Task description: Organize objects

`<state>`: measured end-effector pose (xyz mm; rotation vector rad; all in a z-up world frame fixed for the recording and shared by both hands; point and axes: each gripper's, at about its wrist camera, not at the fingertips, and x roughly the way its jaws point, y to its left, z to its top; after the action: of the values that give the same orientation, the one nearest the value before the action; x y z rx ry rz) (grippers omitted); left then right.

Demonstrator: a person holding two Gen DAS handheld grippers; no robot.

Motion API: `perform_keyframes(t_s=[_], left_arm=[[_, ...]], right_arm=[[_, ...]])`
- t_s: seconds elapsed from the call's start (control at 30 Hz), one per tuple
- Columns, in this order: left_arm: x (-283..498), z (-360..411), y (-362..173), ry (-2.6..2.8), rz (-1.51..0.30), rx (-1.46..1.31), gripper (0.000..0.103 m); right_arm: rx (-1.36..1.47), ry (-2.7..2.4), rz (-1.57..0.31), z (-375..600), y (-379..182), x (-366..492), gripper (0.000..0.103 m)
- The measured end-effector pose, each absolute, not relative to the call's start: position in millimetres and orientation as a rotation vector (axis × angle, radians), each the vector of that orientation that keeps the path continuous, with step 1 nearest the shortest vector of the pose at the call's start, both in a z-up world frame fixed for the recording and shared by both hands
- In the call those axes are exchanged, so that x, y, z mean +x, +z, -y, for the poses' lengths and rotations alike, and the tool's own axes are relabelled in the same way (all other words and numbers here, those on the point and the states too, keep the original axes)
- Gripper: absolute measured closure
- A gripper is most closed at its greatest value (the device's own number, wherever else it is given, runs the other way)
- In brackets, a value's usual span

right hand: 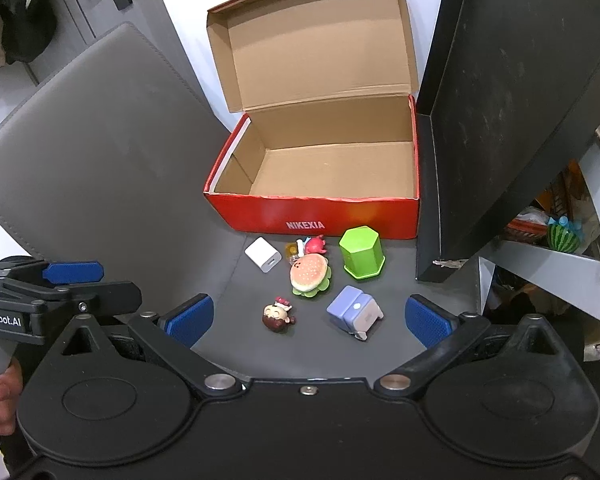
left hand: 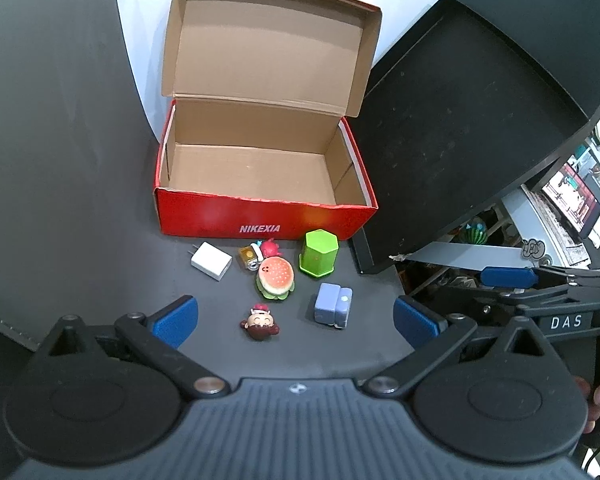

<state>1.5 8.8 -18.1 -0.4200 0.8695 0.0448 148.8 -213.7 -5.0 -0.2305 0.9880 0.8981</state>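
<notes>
I see my left gripper (left hand: 296, 320) with its blue pads wide apart; it holds nothing and touches nothing. My right gripper (right hand: 310, 320) is spread just as wide, also with nothing between its pads. Both hang above the grey mat (right hand: 100, 140), on the near side of the red shoe box (right hand: 320, 216).

The box has its lid up and bare cardboard inside. All the small things lie on the mat in front of the box: the white charger (left hand: 211, 266) toward its left end, the green hexagonal cup (left hand: 318, 254) upright toward its right end, and the burger toy (left hand: 275, 278) between them. A red figure (left hand: 269, 247) and a yellow item (left hand: 248, 258) lie close to the box's front wall. Further from the box lie the lilac block (left hand: 332, 305) and the brown-haired figurine (left hand: 260, 322).
</notes>
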Motion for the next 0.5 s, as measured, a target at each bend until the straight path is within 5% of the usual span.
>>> perform_keyframes(t_s=[0.5], left_arm=[[19.2, -18.3, -31.9, 0.102, -0.901, -0.454, 0.000]], right_arm=[[-0.239, 0.852, -1.032, 208.8, -27.1, 169.5, 0.000]])
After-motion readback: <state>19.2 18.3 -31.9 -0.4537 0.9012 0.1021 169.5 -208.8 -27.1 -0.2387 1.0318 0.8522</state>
